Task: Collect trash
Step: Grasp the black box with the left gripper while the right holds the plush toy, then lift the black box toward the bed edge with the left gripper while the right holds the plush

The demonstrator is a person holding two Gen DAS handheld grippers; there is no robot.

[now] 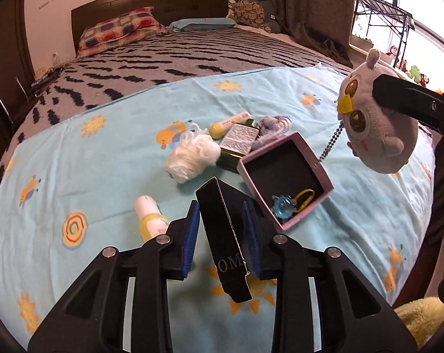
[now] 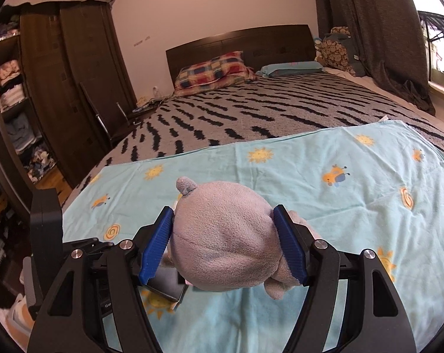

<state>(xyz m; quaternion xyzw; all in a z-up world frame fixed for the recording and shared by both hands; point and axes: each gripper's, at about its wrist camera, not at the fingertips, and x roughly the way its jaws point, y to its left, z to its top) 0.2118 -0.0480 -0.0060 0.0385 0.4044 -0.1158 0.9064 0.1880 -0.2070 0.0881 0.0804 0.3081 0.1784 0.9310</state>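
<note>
Black box between left fingers, plush toy clamped in right.

Left wrist: left gripper (image 1: 222,235) closed on black box (image 1: 223,235); long axis along the fingers, far end tipped up past the tips, near end hanging back toward the palm. Pink box (image 1: 283,176) just right of the tips, open side up; bottle (image 1: 150,219) just left. Right wrist: right gripper (image 2: 225,241) clamped wide on plush toy (image 2: 225,235), pads (image 2: 157,244) pressing both flanks, toy bulging beyond the tips above the sheet (image 2: 310,161).
</note>
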